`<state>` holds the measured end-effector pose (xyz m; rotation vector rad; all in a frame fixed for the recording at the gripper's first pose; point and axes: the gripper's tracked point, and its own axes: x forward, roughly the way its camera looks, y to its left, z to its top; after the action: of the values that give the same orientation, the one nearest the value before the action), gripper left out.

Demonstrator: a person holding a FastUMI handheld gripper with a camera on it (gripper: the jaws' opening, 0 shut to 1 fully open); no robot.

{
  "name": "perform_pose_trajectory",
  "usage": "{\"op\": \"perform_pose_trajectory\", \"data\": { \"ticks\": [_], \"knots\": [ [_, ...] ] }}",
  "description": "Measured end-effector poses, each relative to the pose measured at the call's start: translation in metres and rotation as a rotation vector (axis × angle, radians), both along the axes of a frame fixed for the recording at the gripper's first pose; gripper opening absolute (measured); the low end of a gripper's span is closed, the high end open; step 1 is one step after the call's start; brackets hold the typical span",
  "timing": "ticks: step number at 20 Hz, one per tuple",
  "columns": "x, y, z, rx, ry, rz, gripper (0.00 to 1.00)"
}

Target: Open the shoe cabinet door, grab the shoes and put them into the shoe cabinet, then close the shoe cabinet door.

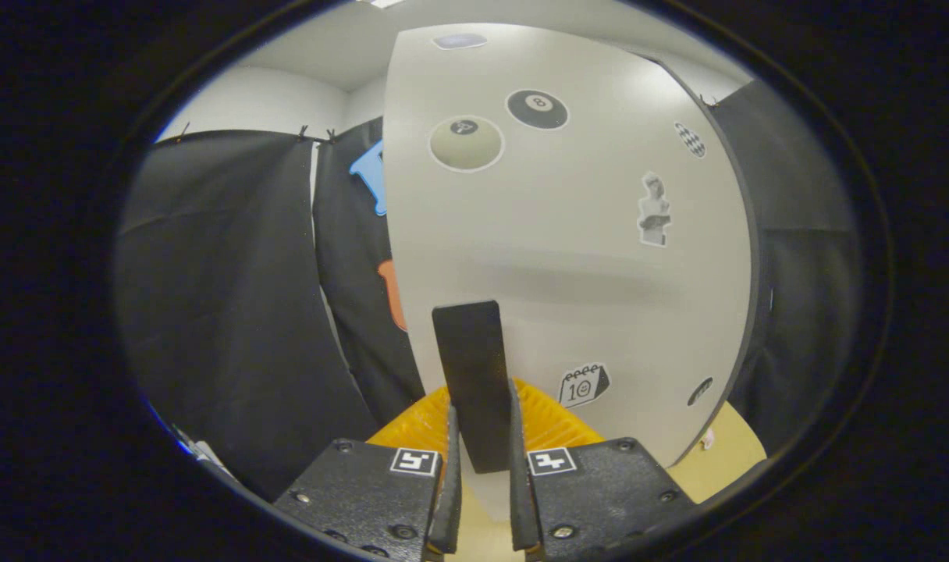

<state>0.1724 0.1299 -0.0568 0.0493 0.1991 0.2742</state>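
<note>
A white shoe cabinet door with several stickers stands right in front of me and looks swung partly out, its left edge near my fingers. A dark flat handle sticks out from the door's lower part. My gripper is shut on this handle, with both fingers pressing its sides. The shoes are hidden from me.
Black cloth booth walls hang to the left and right of the door. A pale tan floor or tabletop lies below the door at the right. White room walls and ceiling rise above the cloth.
</note>
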Motion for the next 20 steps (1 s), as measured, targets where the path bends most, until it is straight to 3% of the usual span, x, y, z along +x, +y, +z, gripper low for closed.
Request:
{"op": "perform_pose_trajectory", "data": {
  "ticks": [15, 20],
  "knots": [
    [-0.048, -0.039, 0.008, -0.046, -0.041, 0.168, 0.26],
    [-0.058, -0.061, 0.010, -0.064, -0.045, 0.160, 0.25]
  ]
}}
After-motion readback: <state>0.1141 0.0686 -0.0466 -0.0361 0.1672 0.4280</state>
